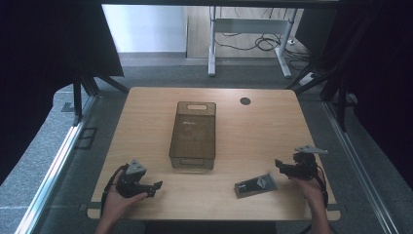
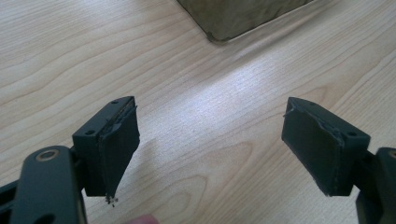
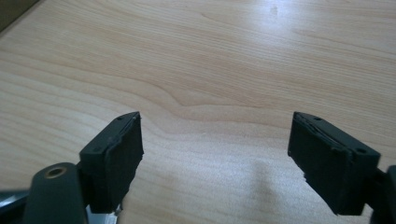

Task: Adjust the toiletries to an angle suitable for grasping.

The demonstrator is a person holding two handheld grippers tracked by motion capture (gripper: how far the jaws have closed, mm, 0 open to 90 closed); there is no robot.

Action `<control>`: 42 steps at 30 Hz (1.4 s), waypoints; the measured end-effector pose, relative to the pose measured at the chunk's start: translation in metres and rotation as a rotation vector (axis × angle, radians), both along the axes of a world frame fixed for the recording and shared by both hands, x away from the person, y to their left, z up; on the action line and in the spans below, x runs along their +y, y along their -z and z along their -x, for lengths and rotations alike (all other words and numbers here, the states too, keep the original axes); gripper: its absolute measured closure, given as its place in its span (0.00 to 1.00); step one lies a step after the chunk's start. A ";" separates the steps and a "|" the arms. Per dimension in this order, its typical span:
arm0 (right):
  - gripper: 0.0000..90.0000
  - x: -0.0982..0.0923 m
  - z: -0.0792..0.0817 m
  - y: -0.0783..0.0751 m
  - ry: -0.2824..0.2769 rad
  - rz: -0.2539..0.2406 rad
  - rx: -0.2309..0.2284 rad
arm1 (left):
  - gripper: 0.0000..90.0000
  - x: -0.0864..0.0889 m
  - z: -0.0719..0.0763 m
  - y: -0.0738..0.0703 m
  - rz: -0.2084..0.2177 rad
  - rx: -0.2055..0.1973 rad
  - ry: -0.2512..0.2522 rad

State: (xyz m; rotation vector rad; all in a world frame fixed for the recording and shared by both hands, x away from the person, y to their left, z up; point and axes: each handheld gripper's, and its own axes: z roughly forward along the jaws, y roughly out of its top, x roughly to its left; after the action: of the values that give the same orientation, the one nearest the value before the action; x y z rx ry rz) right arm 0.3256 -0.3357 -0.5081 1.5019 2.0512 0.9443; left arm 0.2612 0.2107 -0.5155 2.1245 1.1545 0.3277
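A translucent brown plastic bin (image 1: 193, 135) stands in the middle of the wooden table (image 1: 146, 122); its corner (image 2: 238, 18) shows at the top of the left gripper view. A small dark packet (image 1: 255, 184) lies flat near the front right. My left gripper (image 1: 155, 188) rests at the front left, held by a hand, jaws wide apart (image 2: 208, 149) over bare wood. My right gripper (image 1: 281, 166) sits at the front right, just right of the packet, also open (image 3: 215, 158) with nothing between its pads.
A round black grommet hole (image 1: 245, 101) sits at the table's far right. Beyond the table stand a white desk frame (image 1: 248, 39) with cables on the floor. Black curtains and metal rails flank both sides.
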 end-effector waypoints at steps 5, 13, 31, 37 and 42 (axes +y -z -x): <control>0.25 -0.004 0.000 0.000 0.001 -0.032 -0.006 | 0.21 -0.001 -0.001 0.001 0.001 0.002 0.000; 0.33 0.002 0.002 0.003 -0.059 -0.024 0.019 | 0.21 -0.004 -0.001 0.001 0.002 -0.001 0.013; 0.44 -0.012 0.009 -0.009 -0.109 -0.049 0.013 | 0.21 -0.022 0.004 -0.003 -0.033 -0.020 0.036; 0.51 -0.010 0.016 -0.021 -0.149 -0.041 0.002 | 0.21 -0.015 0.005 -0.009 -0.010 -0.036 0.016; 0.65 -0.005 0.022 -0.029 -0.189 -0.026 -0.015 | 0.21 -0.018 0.008 -0.012 0.007 -0.042 0.045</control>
State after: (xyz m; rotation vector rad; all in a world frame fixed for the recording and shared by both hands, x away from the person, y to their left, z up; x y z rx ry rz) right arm 0.3032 -0.3410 -0.4794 1.3266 2.2082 1.0531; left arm 0.2532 0.1928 -0.5034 2.1243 1.0812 0.3461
